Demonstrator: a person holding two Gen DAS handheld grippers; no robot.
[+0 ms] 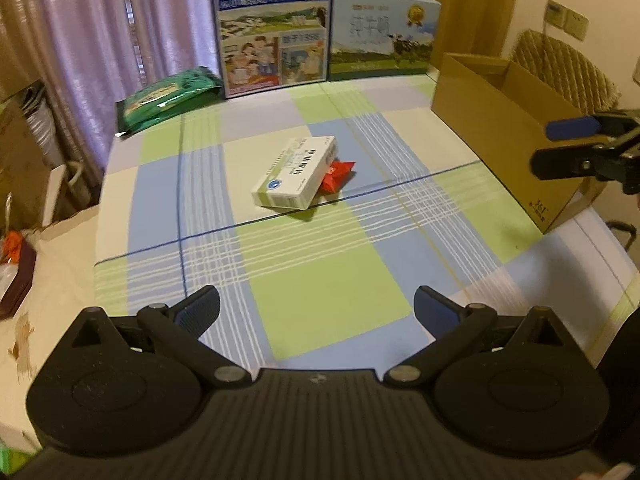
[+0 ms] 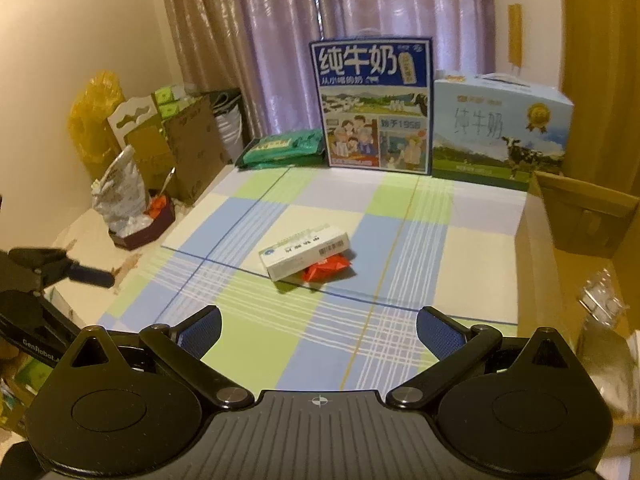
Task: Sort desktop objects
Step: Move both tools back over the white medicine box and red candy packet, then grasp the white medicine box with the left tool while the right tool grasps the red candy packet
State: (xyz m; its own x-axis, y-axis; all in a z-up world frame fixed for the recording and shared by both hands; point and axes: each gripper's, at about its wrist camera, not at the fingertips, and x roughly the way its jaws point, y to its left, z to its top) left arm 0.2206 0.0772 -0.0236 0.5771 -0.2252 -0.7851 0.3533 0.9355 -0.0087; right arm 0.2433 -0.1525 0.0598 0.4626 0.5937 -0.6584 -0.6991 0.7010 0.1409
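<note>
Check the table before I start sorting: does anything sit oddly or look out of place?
Yes. The white medicine box in the middle of the checked tablecloth lies partly on top of a red packet, so it looks propped up on that side rather than flat. Nothing looks spilled or damaged.
</note>
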